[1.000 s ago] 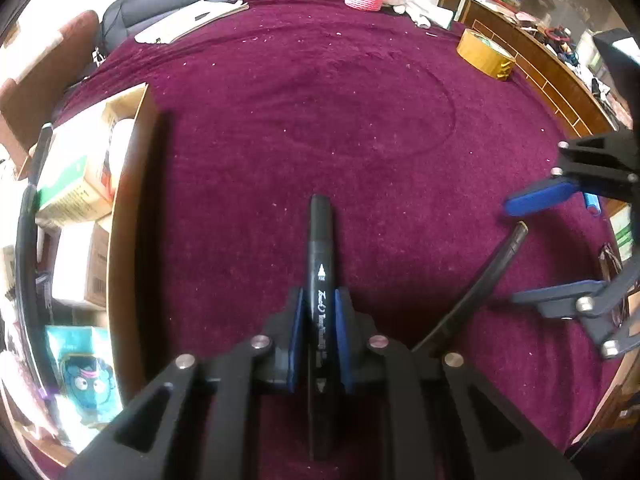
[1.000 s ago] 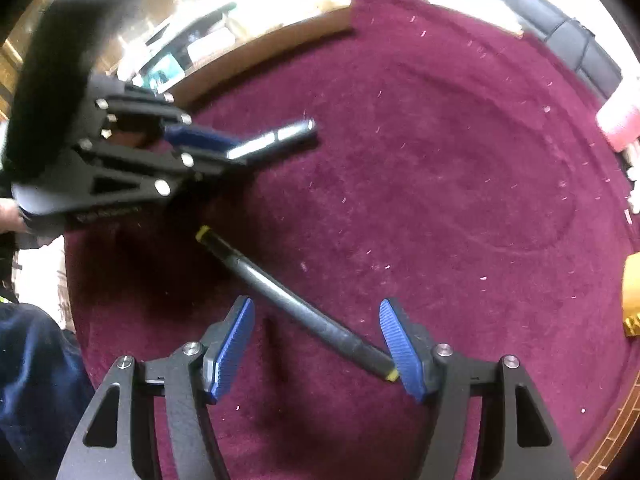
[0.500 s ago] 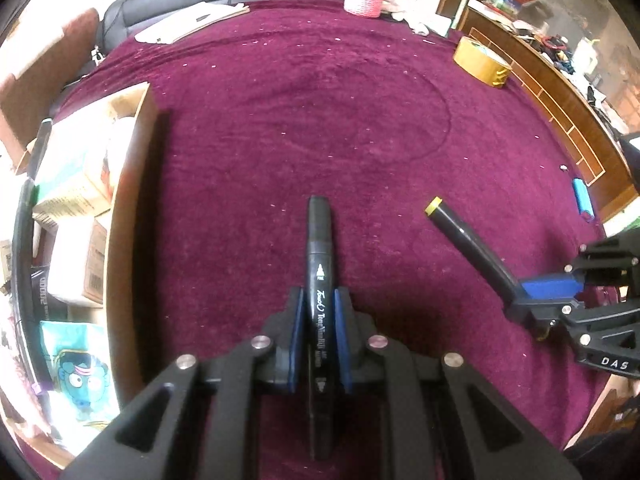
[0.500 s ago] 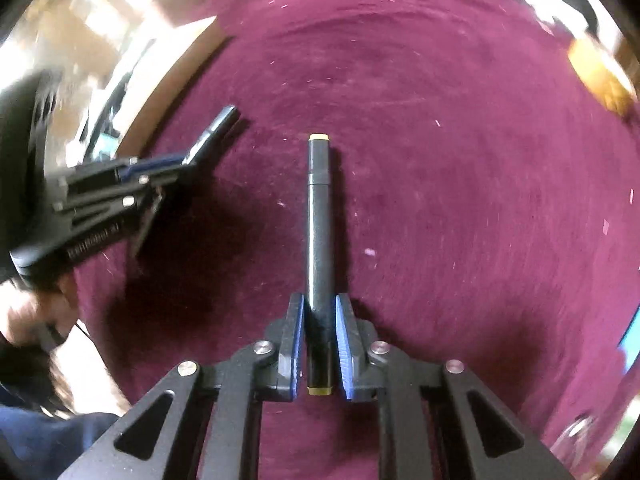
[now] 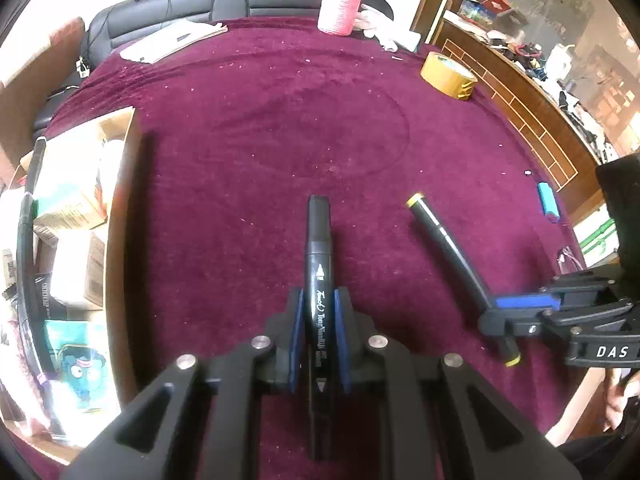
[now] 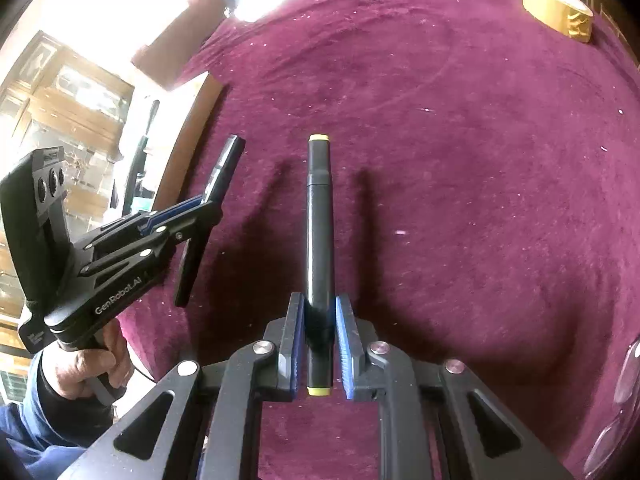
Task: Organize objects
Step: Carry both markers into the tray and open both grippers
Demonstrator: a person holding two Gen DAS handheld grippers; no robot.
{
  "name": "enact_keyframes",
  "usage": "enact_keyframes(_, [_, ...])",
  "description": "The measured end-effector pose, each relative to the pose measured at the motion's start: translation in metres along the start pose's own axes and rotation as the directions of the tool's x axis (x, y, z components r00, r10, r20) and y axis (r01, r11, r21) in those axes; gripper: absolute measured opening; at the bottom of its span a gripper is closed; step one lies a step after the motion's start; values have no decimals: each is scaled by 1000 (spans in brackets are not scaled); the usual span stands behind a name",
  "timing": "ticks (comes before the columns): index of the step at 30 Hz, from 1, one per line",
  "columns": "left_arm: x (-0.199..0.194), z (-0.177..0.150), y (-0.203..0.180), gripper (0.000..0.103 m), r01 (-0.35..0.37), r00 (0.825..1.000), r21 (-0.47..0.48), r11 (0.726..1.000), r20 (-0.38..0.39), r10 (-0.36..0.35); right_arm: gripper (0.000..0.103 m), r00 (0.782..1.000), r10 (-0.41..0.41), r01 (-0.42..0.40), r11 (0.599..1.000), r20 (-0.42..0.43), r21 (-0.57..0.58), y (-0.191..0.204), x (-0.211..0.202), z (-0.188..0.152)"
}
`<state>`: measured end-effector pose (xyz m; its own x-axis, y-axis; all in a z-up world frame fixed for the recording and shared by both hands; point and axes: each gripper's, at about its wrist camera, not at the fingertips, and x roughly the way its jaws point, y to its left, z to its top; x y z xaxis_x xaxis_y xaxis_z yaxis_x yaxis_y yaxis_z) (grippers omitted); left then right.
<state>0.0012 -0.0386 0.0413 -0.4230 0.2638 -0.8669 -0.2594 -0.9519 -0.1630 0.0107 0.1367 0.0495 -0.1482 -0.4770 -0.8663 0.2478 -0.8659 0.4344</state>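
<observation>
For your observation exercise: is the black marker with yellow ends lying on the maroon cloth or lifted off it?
Lifted. The black marker with yellow ends sits clamped in the right tongs, above its shadows on the cloth.

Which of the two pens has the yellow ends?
The pen in the right tool: this slim black marker has a yellow cap at each end. The marker in the left tool is all black, with white writing on its side.

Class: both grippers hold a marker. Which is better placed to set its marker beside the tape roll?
Probably the right gripper: its yellow-capped marker is on the same side as the tape roll; the left gripper is farther off.
</observation>
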Motion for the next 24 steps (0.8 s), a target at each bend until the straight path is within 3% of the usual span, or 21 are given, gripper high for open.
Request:
enact_keyframes(13, [-33, -5, 11, 14, 12, 999, 9, 1000, 49, -12, 17, 999, 25, -25, 1000, 32, -11, 33, -6, 1])
enact_keyframes(24, [-77, -13, 48, 14, -28, 992, -26, 999, 123, 31, 17, 997, 72, -69, 994, 35, -84, 96, 7, 17])
